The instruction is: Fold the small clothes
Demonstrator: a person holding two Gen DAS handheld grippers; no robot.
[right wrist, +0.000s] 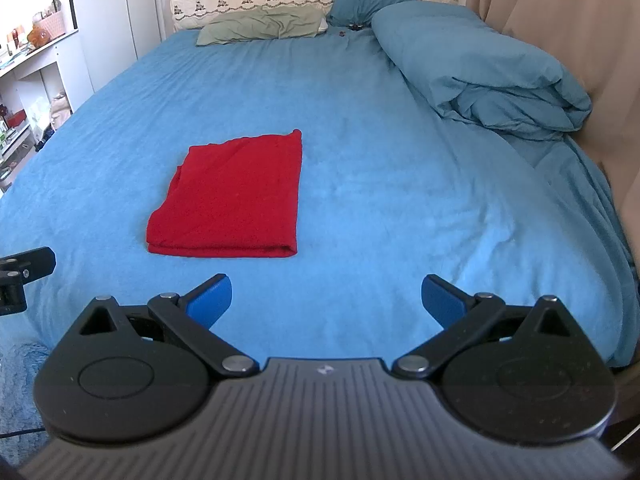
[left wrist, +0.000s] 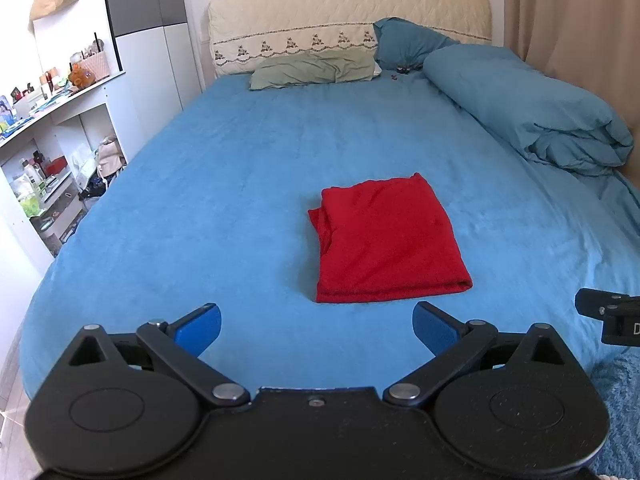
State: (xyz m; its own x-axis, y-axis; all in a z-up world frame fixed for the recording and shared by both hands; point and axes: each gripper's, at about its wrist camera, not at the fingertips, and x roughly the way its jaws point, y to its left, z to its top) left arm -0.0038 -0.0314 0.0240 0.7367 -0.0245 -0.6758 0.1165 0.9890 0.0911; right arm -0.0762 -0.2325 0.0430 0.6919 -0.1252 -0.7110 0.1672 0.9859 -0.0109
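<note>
your left gripper and right gripper both hang spread wide, grasping nothing, near the folded red garment lying flat on the blue bed

My left gripper is matt black plastic, lightly dusted, with dull silver metal pivot pins and smooth blue fingertip pads. My right gripper has the same matt black arms and blue pads, plus a ribbed grey plastic housing. The folded red cloth garment looks like soft, matt knit. Under it the blue bed sheet has a fuzzy, velvety nap. The rolled teal duvet is smoother woven cotton, creased. The cream quilted headboard cover is stitched fabric with an embroidered trim.
</note>
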